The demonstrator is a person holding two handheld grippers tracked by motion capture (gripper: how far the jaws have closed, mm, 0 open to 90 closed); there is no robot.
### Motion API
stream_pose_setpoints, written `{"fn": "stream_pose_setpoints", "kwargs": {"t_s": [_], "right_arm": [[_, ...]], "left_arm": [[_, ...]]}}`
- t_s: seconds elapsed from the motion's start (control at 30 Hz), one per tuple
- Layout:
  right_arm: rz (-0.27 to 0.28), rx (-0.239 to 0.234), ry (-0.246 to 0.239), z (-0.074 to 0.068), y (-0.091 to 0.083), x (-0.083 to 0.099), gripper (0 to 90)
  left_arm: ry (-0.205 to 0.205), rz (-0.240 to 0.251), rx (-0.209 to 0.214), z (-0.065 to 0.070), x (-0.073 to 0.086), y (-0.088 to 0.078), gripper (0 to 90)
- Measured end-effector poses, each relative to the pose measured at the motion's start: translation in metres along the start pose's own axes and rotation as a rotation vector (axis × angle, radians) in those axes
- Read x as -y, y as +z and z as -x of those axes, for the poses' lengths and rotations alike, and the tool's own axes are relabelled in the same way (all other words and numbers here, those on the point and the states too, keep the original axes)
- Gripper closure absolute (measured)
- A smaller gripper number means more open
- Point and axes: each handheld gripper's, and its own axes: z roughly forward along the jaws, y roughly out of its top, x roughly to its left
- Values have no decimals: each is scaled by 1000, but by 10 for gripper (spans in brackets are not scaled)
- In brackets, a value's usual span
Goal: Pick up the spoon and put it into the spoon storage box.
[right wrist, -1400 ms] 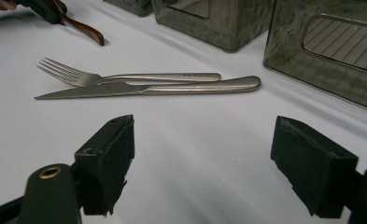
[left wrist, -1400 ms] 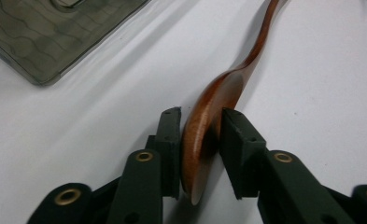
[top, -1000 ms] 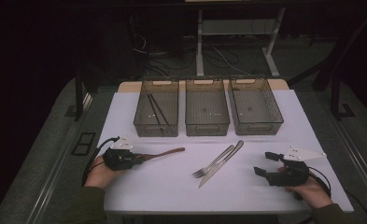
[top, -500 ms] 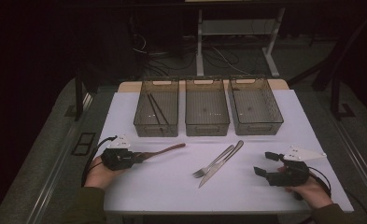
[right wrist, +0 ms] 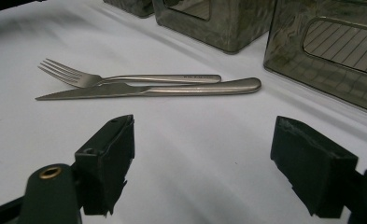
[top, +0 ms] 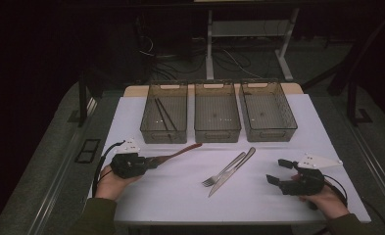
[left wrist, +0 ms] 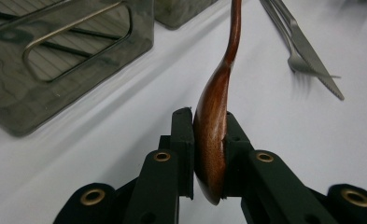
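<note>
Up close, the left gripper point(left wrist: 209, 154) has its jaws clamped on the bowl of a wooden spoon point(left wrist: 214, 135), held edge-on just off the white table point(top: 278, 122); its handle tip runs out of frame. From above, the spoon points toward the left bin point(top: 164, 113). The right gripper point(right wrist: 204, 163) rests with jaws apart, holding nothing, near the fork point(right wrist: 125, 79) and knife point(right wrist: 148, 89).

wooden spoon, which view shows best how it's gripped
The left gripper view: the wooden spoon has its bowl pinched edge-on between the left gripper jaws. The high view shows it small, handle pointing toward the bins. The right gripper view looks at the fork and knife instead.
</note>
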Motion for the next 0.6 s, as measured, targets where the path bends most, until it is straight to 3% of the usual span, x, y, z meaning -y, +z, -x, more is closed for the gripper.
{"fn": "stream_pose_setpoints", "kwargs": {"t_s": [0.23, 0.6], "right_arm": [[-1, -1, 0, 0, 0, 0, 208], [2, 2, -11, 0, 1, 0, 209]], "left_arm": [[-32, 34, -6, 12, -12, 8, 784], [-24, 91, -7, 22, -27, 17, 783]]}}
